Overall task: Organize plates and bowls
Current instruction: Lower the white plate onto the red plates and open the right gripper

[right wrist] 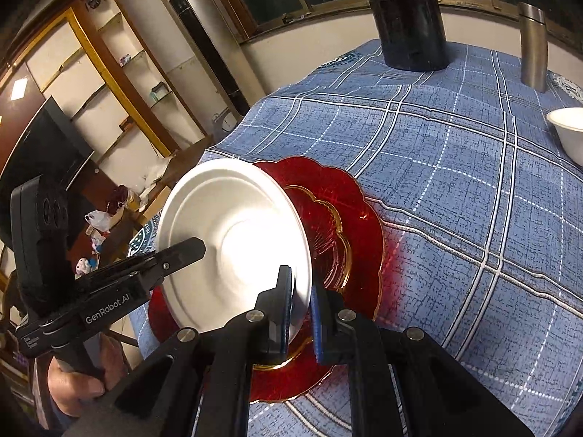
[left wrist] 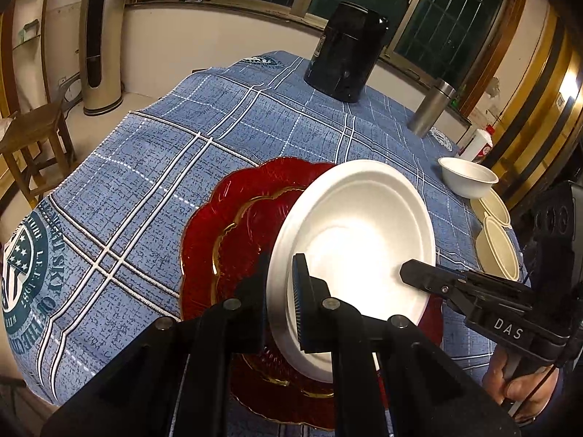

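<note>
A white plate (left wrist: 357, 240) lies on a red scalloped glass plate (left wrist: 233, 225) with a gold inner rim, on the blue plaid tablecloth. My left gripper (left wrist: 282, 291) is shut on the white plate's near-left rim. My right gripper (right wrist: 301, 298) is shut on the opposite rim of the same plate (right wrist: 237, 240), over the red plate (right wrist: 346, 218). In each wrist view the other gripper's finger reaches over the plate's rim. A white bowl (left wrist: 468, 176) stands at the right, and shows in the right wrist view (right wrist: 568, 131).
A black cylindrical appliance (left wrist: 346, 51) and a steel tumbler (left wrist: 431, 107) stand at the table's far side. Two cream bowls (left wrist: 497, 225) sit by the right edge, next to a white bottle (left wrist: 479, 144). A wooden stool (left wrist: 32, 145) stands left of the table.
</note>
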`<act>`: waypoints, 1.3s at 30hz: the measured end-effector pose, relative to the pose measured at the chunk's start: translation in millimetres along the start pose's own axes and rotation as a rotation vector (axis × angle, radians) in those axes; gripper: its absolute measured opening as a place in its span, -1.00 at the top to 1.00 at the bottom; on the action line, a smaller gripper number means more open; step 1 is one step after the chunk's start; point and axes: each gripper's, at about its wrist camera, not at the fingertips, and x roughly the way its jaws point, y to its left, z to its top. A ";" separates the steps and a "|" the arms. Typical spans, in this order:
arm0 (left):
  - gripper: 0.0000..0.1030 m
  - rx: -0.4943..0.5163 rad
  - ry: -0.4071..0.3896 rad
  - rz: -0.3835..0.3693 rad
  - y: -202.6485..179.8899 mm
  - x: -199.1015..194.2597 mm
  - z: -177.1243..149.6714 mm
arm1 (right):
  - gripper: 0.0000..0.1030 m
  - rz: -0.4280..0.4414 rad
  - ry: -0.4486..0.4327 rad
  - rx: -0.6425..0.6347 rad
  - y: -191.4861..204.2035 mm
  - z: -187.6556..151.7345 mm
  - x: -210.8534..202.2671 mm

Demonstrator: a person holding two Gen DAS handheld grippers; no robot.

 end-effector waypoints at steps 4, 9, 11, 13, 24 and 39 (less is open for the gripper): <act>0.81 0.002 0.002 0.008 1.7 1.5 0.1 | 0.82 -0.004 0.004 -0.002 -0.4 0.9 2.4; 0.81 -0.006 0.001 0.013 5.0 2.4 0.4 | 0.80 -0.018 0.004 -0.013 2.1 -0.1 3.5; 0.81 -0.006 -0.001 0.015 5.3 2.0 0.9 | 0.78 -0.018 0.004 -0.012 3.0 -0.5 3.3; 0.81 -0.004 -0.003 0.014 4.4 1.8 1.1 | 0.77 -0.020 0.003 -0.014 2.9 -0.3 3.4; 0.79 -0.011 -0.009 0.019 6.7 -3.6 0.8 | 0.66 -0.032 -0.002 -0.020 4.3 0.3 1.8; 0.14 -0.023 -0.073 0.031 2.2 -28.8 7.7 | 0.35 0.022 -0.101 0.027 -7.9 1.9 -43.2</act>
